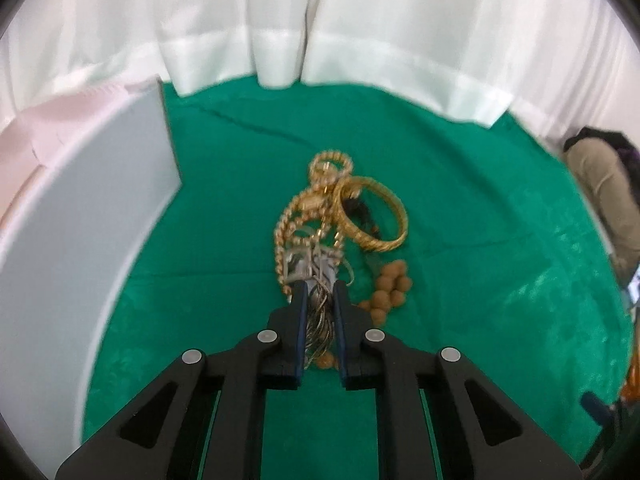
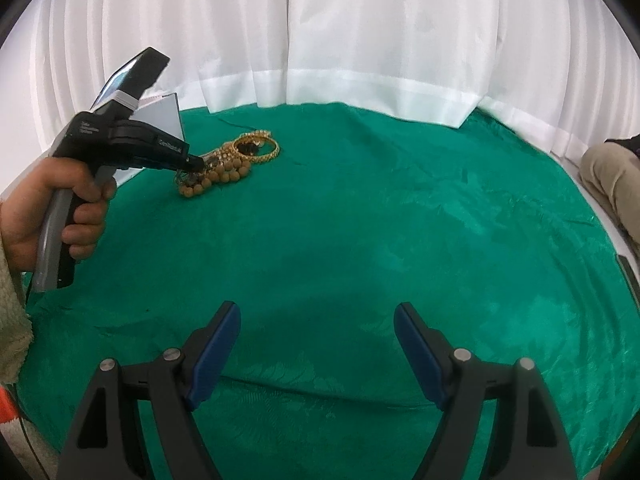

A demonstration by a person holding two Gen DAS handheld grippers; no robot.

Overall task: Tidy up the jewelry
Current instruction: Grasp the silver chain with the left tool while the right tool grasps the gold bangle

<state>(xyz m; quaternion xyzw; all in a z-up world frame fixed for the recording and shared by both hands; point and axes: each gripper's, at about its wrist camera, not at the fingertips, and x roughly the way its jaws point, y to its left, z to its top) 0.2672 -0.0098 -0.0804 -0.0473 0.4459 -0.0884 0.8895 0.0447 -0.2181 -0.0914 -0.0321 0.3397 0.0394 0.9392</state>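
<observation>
Your left hand-held gripper (image 1: 320, 286) pinches thin chains (image 1: 318, 320) mid-frame, while your right hand-held gripper (image 2: 317, 316) gapes wide over green desk (image 2: 360, 220).

Looks like a staged recording setup, not a lived-in room; pleated white curtain (image 2: 360, 32) as backdrop all round; table under a patterned green cloth (image 2: 380, 240); someone's khaki-trousered leg (image 2: 612, 176) off at the edge

Green, faintly leaf-patterned cloth (image 2: 360, 220) on the table, gold bangle (image 1: 370, 216), gold bead chain (image 1: 288, 224), tan wooden beads (image 1: 390, 284), white curtain (image 2: 360, 32), pale grey box (image 1: 80, 220), black tongs (image 2: 318, 344) with blue pads (image 2: 214, 360).
</observation>
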